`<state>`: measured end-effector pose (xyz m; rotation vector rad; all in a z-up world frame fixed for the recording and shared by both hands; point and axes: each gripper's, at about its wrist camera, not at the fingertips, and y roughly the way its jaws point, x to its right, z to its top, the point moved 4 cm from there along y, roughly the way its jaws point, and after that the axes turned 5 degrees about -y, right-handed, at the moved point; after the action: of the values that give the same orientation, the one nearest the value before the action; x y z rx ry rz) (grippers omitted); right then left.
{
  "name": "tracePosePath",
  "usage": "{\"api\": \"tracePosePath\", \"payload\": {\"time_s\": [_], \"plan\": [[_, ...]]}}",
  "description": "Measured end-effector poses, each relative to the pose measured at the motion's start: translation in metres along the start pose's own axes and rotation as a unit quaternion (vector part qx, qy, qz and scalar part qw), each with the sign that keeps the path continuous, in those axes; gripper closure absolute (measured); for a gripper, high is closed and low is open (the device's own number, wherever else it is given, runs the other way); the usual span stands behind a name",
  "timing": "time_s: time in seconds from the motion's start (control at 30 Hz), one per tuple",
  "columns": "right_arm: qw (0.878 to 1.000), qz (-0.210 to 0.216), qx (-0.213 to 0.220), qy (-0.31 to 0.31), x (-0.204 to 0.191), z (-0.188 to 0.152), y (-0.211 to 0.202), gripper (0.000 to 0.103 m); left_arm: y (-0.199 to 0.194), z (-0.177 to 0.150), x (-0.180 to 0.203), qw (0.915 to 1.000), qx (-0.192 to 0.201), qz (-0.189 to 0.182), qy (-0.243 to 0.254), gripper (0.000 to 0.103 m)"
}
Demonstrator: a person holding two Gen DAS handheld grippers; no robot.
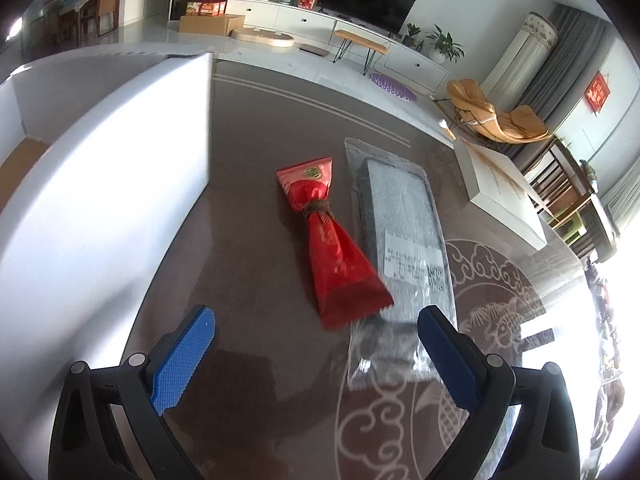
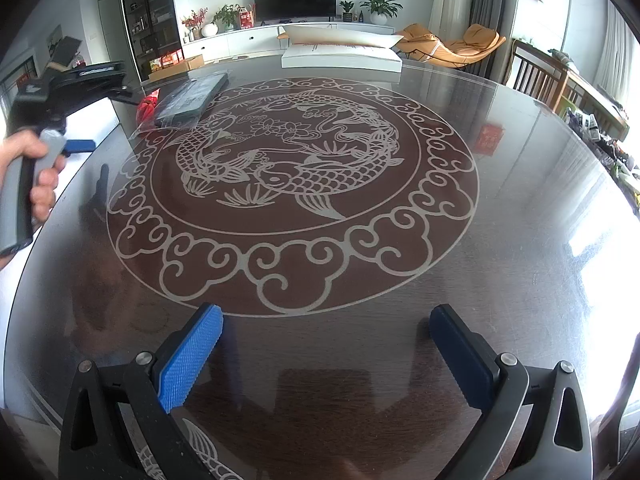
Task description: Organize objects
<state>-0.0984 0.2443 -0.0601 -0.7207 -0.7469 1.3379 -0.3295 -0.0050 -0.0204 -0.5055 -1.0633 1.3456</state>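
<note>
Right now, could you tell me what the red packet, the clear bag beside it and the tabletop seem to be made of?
The red packet looks like glossy plastic or foil film, crinkled, cinched with brown cord. The clear bag seems thin transparent plastic: it glints, and a dark flat item and a white label show through. The tabletop appears to be dark wood under glass or polished lacquer, judging by mirror-like reflections over the pale fish pattern.

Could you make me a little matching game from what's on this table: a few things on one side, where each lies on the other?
Things:
1. red packet
2. bagged grey item
3. flat white box
4. left hand-held gripper

Places or states:
A. far right side of the table
B. open, holding nothing
C. between the big white box and the bagged item
D. just right of the red packet

Pairs: 1-C, 2-D, 3-A, 4-B
</note>
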Motion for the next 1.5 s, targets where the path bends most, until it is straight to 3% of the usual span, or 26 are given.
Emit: {"api": "tracePosePath", "payload": {"time_s": [0.17, 0.23, 0.3, 0.33, 0.47, 0.53, 0.67, 0.87, 1.03, 1.07, 1.13, 1.17, 1.2, 1.27, 1.5], "plan": [[1.0, 0.0, 0.0, 0.0, 0.0, 0.0, 0.0, 0.0, 0.032, 0.028, 0.007, 0.9984, 0.032, 0.044, -0.012, 0.005], [1.0, 0.0, 0.0, 0.0, 0.0, 0.0, 0.0, 0.0, 0.033, 0.033, 0.006, 0.997, 0.05, 0.057, -0.012, 0.028], [1.0, 0.0, 0.0, 0.0, 0.0, 0.0, 0.0, 0.0, 0.031, 0.034, 0.0, 0.9956, 0.061, 0.071, -0.005, 0.077], [1.0, 0.0, 0.0, 0.0, 0.0, 0.0, 0.0, 0.0, 0.029, 0.032, -0.005, 0.9951, 0.063, 0.076, -0.005, 0.083], [1.0, 0.0, 0.0, 0.0, 0.0, 0.0, 0.0, 0.0, 0.016, 0.01, -0.016, 0.9915, 0.074, 0.104, 0.028, 0.084], [1.0, 0.0, 0.0, 0.0, 0.0, 0.0, 0.0, 0.0, 0.006, -0.012, -0.014, 0.9866, 0.078, 0.127, 0.067, 0.084], [1.0, 0.0, 0.0, 0.0, 0.0, 0.0, 0.0, 0.0, -0.023, -0.059, -0.02, 0.982, 0.081, 0.14, 0.097, 0.084], [1.0, 0.0, 0.0, 0.0, 0.0, 0.0, 0.0, 0.0, -0.065, -0.129, -0.023, 0.9799, 0.074, 0.124, 0.138, 0.084], [1.0, 0.0, 0.0, 0.0, 0.0, 0.0, 0.0, 0.0, -0.086, -0.163, -0.021, 0.9765, 0.072, 0.108, 0.172, 0.08], [1.0, 0.0, 0.0, 0.0, 0.0, 0.0, 0.0, 0.0, -0.088, -0.163, -0.022, 0.9757, 0.073, 0.111, 0.175, 0.073], [1.0, 0.0, 0.0, 0.0, 0.0, 0.0, 0.0, 0.0, -0.09, -0.16, -0.027, 0.9729, 0.079, 0.133, 0.172, 0.048], [1.0, 0.0, 0.0, 0.0, 0.0, 0.0, 0.0, 0.0, -0.089, -0.157, -0.032, 0.9739, 0.077, 0.136, 0.165, 0.022], [1.0, 0.0, 0.0, 0.0, 0.0, 0.0, 0.0, 0.0, -0.084, -0.153, -0.036, 0.978, 0.064, 0.127, 0.153, 0.006], [1.0, 0.0, 0.0, 0.0, 0.0, 0.0, 0.0, 0.0, -0.081, -0.149, -0.043, 0.9859, 0.043, 0.097, 0.13, 0.006], [1.0, 0.0, 0.0, 0.0, 0.0, 0.0, 0.0, 0.0, -0.076, -0.151, -0.038, 0.9864, 0.035, 0.091, 0.133, 0.0]]}}
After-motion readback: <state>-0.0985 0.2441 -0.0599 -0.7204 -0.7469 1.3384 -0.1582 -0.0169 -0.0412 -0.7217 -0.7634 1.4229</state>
